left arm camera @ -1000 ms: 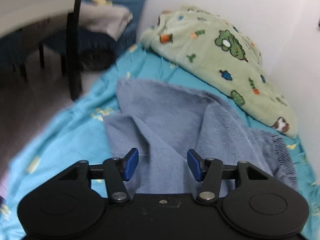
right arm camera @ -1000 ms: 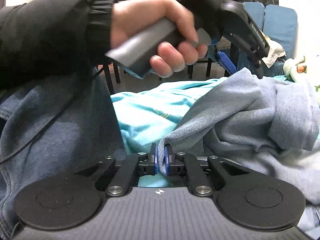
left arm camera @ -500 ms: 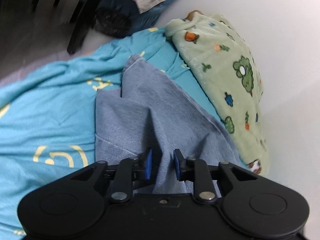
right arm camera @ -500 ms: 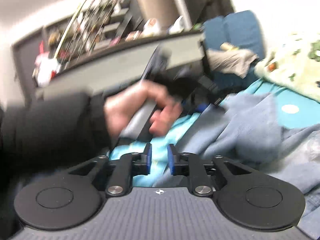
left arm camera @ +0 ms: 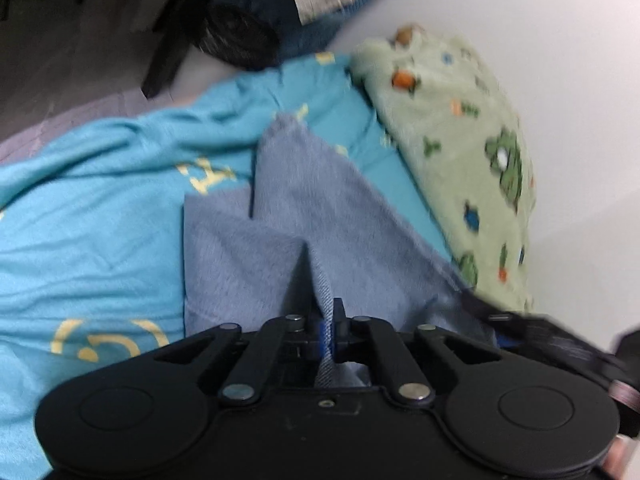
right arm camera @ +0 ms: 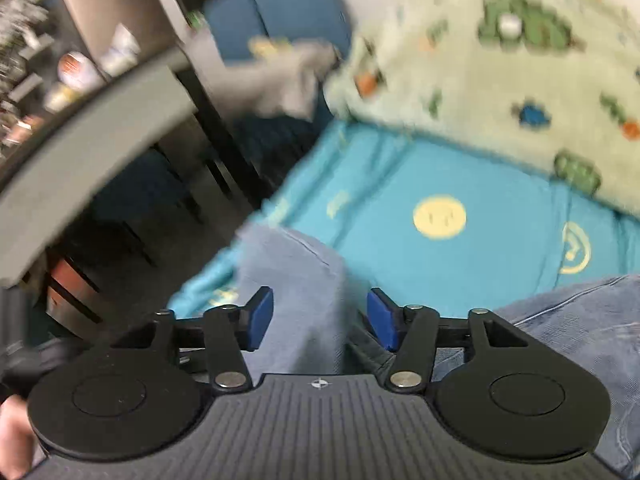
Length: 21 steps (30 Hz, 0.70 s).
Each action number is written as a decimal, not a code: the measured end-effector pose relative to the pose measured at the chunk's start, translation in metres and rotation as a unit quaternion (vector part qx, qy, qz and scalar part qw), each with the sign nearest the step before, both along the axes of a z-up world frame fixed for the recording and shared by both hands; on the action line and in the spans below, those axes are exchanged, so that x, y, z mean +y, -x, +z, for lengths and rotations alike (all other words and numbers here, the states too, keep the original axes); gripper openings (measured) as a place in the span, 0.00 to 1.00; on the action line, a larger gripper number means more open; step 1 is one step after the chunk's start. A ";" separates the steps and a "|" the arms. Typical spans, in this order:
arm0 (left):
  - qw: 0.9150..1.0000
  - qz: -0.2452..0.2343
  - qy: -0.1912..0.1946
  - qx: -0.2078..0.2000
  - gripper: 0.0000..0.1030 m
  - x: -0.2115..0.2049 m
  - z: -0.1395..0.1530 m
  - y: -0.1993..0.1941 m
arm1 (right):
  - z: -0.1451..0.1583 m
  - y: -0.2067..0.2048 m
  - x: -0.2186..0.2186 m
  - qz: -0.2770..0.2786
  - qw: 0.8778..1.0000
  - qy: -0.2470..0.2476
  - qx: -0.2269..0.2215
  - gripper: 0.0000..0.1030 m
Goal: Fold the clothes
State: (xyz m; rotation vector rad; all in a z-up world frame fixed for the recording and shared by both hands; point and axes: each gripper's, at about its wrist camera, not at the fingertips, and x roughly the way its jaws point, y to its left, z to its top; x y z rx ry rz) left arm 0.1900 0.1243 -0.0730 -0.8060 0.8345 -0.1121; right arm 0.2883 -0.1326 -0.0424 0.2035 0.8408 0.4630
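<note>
Jeans point(left arm camera: 340, 220) on the bedsheet point(left arm camera: 100, 220) | soft, limp, fairly heavy | your left gripper point(left arm camera: 329, 332) pinches a fold | your right gripper point(right arm camera: 320, 316) is opening, cloth between, unpressed | take hems.

The blue-grey garment point(left arm camera: 340, 216) pinched between the left gripper point(left arm camera: 328, 336)'s closed jaws looks like soft, matt brushed cotton, a bit fuzzy. Under it, the turquoise bedsheet point(left arm camera: 100, 216) is smooth thin cloth with flat yellow prints. Right of the jaws, the green blanket point(left arm camera: 452, 120) is plush fleece. The right gripper point(right arm camera: 320, 316) has matt black plastic, shiny metal rivets and rubbery blue pads point(right arm camera: 260, 316), jaws opening around the cloth.
</note>
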 end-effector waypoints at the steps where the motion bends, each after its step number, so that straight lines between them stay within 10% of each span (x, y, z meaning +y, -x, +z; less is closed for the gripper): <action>1: 1.000 0.006 0.006 -0.011 0.01 0.003 0.006 0.005 | -0.007 -0.012 0.006 0.001 1.000 0.007 0.019 0.42; 4: 0.998 0.026 0.030 -0.053 0.01 0.022 0.030 0.028 | -0.017 -0.022 0.022 0.007 0.999 0.031 0.041 0.07; 14: 0.971 0.126 0.025 -0.200 0.01 0.082 0.087 0.126 | 0.099 -0.023 0.077 0.039 0.985 0.036 -0.162 0.02; 21: 0.967 0.164 -0.005 -0.194 0.01 0.089 0.072 0.161 | 0.112 -0.083 0.097 0.000 0.969 0.087 -0.233 0.03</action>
